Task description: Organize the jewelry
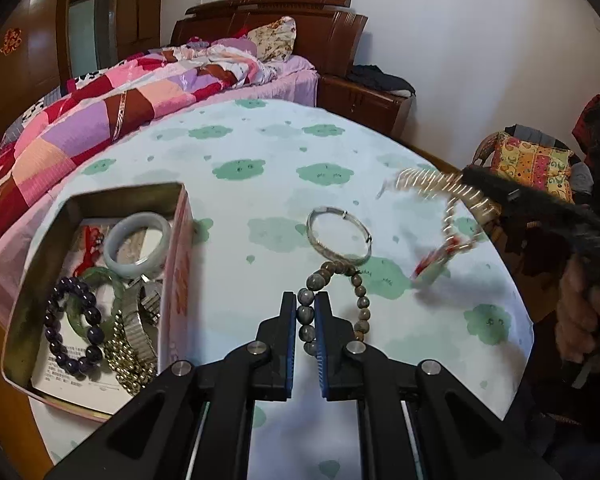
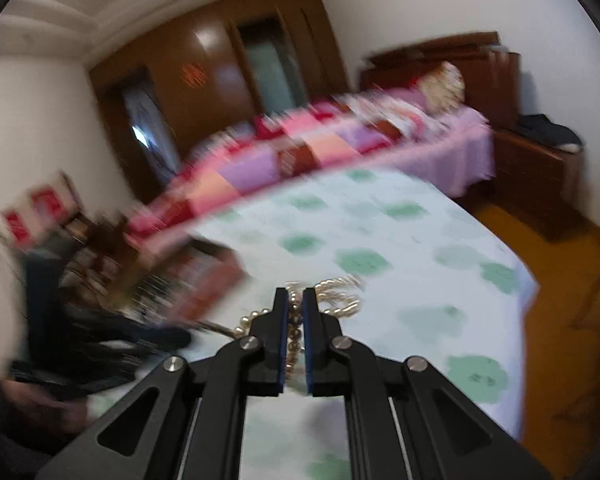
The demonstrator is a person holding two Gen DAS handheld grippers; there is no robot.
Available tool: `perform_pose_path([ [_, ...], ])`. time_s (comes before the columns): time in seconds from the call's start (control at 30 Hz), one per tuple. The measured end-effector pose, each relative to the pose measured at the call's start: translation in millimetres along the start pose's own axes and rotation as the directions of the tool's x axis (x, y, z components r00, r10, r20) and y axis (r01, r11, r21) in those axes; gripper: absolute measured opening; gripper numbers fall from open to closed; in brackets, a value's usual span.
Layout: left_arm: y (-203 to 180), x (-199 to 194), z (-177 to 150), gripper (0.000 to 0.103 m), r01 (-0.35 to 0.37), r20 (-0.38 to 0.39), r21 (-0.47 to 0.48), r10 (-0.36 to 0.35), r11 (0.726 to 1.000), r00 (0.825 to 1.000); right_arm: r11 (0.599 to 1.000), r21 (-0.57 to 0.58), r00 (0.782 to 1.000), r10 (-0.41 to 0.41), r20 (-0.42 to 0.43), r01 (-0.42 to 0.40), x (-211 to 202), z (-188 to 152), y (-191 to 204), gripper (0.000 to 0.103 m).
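Silver bangle (image 1: pixel 339 237) (left view only)

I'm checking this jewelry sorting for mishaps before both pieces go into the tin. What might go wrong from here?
1. The left gripper pinches the stone bead bracelet by a single bead, so it may slip out.
2. The gold bead necklace hangs loose and blurred from the right gripper, so it might snag or drop.
3. The tin box already holds several overlapping bracelets, so additions could tangle.
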State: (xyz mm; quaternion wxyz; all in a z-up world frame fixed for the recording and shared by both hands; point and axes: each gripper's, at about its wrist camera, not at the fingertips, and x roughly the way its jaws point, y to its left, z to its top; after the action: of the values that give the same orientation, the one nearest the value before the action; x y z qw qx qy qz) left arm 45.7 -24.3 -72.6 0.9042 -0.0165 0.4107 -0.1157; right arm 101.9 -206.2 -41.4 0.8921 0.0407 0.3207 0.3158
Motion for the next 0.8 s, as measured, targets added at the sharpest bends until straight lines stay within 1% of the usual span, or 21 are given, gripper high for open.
perform_pose_path([
  [0.03,-1,1,-1,0.008,0.001,-0.003,0.004,-0.001,1.000,1.000,0.999,0.050,0.999,0.012,-0.038,-0.010,11,-5,-11,0.008],
  [0.1,-3,5,-2,0.008,-0.003,-0.011,0.017,0.003,1.000,1.000,0.998,0.062,0.996,0.007,-0.087,-0.001,25,-13,-20,0.008],
  [0.13,-5,6,-2,0.008,-0.008,-0.012,0.027,0.009,1.000,1.000,0.998,0.065,0.995,-0.015,-0.097,0.021,30,-17,-25,0.008],
  [0.2,-10,10,-3,0.008,-0.024,-0.010,0.055,0.024,0.998,1.000,0.996,0.085,0.993,-0.028,-0.111,0.037,34,-22,-33,0.008],
  [0.27,-13,13,-2,0.008,-0.010,-0.008,0.067,0.011,0.998,1.000,0.994,0.097,0.993,-0.037,-0.110,0.047,34,-22,-39,0.008],
  [0.33,-21,18,-2,0.008,-0.024,-0.008,0.110,0.025,0.994,1.000,0.994,0.103,0.994,-0.038,-0.103,0.049,31,-21,-41,0.008],
  [0.37,-26,20,-2,0.009,-0.019,-0.014,0.134,0.021,0.991,1.000,0.994,0.100,0.995,-0.037,-0.096,0.047,28,-20,-41,0.008],
  [0.43,-33,19,-1,0.011,-0.024,-0.007,0.146,0.025,0.989,1.000,0.995,0.096,0.996,-0.032,-0.087,0.040,24,-19,-40,0.008],
  [0.47,-35,17,0,0.022,-0.024,0.003,0.153,0.024,0.988,1.000,0.995,0.095,0.997,-0.024,-0.079,0.032,21,-18,-38,0.008],
  [0.5,-39,11,1,0.041,-0.028,0.036,0.168,0.022,0.985,0.999,0.995,0.093,0.997,-0.018,-0.073,0.025,19,-17,-36,0.008],
  [0.53,-42,7,1,0.052,-0.038,0.063,0.174,0.027,0.984,0.998,0.996,0.090,0.998,-0.013,-0.065,0.019,18,-15,-34,0.008],
  [0.57,-43,2,1,0.074,-0.050,0.094,0.178,0.034,0.983,0.995,0.996,0.088,0.998,-0.007,-0.055,0.012,15,-14,-32,0.008],
  [0.6,-45,-3,1,0.081,-0.054,0.131,0.175,0.031,0.983,0.991,0.996,0.087,0.999,0.000,-0.043,0.004,12,-11,-30,0.008],
  [0.63,-45,-5,2,0.081,-0.037,0.141,0.176,0.012,0.984,0.990,0.996,0.088,0.999,0.011,-0.034,-0.008,11,-9,-29,0.008],
  [0.67,-47,-5,3,0.081,0.003,0.136,0.184,-0.029,0.983,0.990,0.996,0.089,0.999,0.024,-0.030,-0.021,10,-8,-27,0.008],
  [0.7,-50,-3,4,0.081,0.029,0.127,0.192,-0.055,0.981,0.990,0.995,0.091,0.999,0.030,-0.027,-0.027,10,-6,-26,0.008],
  [0.73,-54,0,4,0.081,0.039,0.121,0.200,-0.065,0.979,0.991,0.995,0.092,0.999,0.031,-0.025,-0.028,11,-6,-25,0.008],
  [0.8,-63,10,4,0.081,0.088,0.095,0.240,-0.114,0.967,0.989,0.995,0.092,0.999,0.036,-0.027,-0.033,12,-6,-23,0.008],
])
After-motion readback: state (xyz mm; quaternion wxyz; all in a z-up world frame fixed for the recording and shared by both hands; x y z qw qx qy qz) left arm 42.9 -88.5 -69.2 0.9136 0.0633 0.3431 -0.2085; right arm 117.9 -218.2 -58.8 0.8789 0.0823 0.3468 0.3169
